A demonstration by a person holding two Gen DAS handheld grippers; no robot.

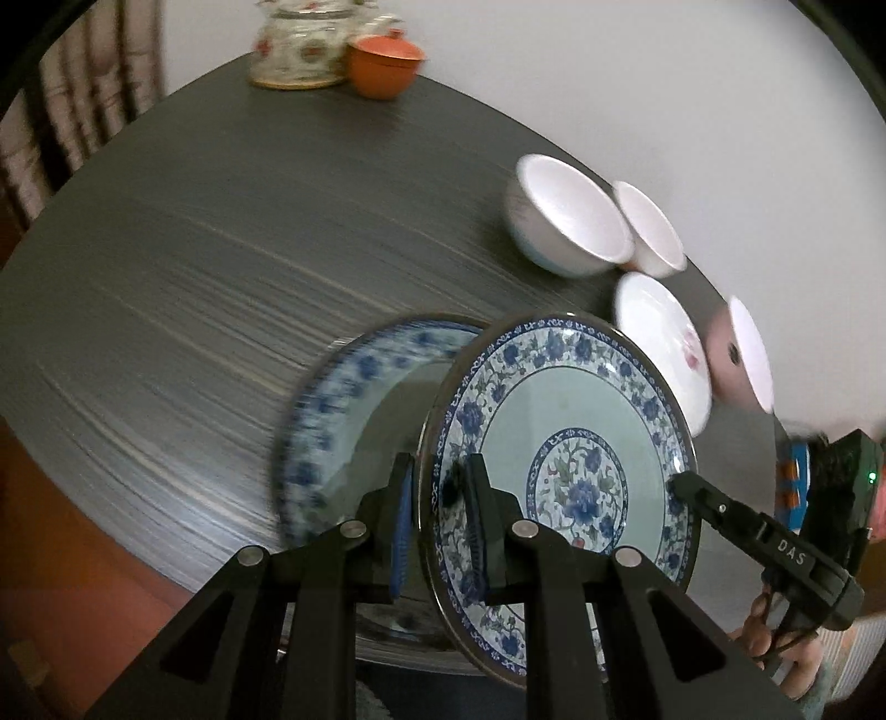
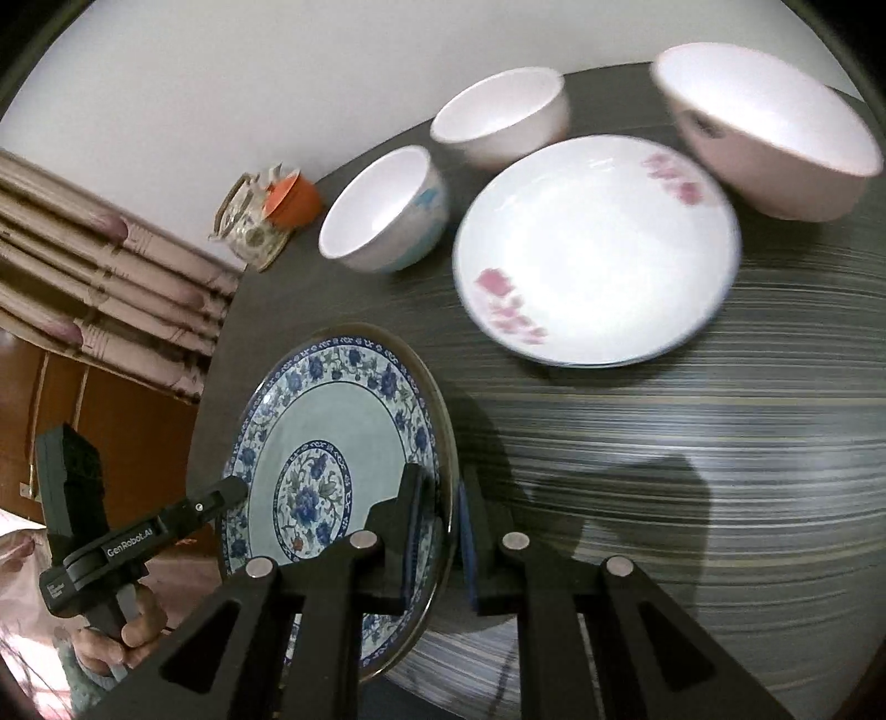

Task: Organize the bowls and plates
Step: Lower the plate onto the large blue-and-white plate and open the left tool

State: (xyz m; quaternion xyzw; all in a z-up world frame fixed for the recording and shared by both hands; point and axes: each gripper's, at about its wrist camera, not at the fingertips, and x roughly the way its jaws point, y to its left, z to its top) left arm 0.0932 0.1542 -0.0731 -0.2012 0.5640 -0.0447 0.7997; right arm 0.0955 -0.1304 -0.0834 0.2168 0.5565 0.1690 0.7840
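Left wrist view: my left gripper (image 1: 437, 515) is clamped on the near rim of the blue floral plate (image 1: 559, 471), plate edge-up between the two pads, tilted above the dark table (image 1: 194, 288). A second blue plate (image 1: 343, 426) lies flat just behind it, blurred. My right gripper (image 1: 684, 487) touches the held plate's opposite rim. White bowls (image 1: 565, 216) and a white pink-flowered plate (image 1: 662, 343) sit further back on the right; teapot (image 1: 299, 50) and orange cup (image 1: 385, 63) sit at the far edge.

Right wrist view: my right gripper (image 2: 443, 531) pinches the blue floral plate's rim, fingers nearly closed on it. Left gripper (image 2: 232, 490) meets the far rim. White pink-flowered plate (image 2: 598, 249) lies ahead, three bowls (image 2: 382, 210) beyond it.
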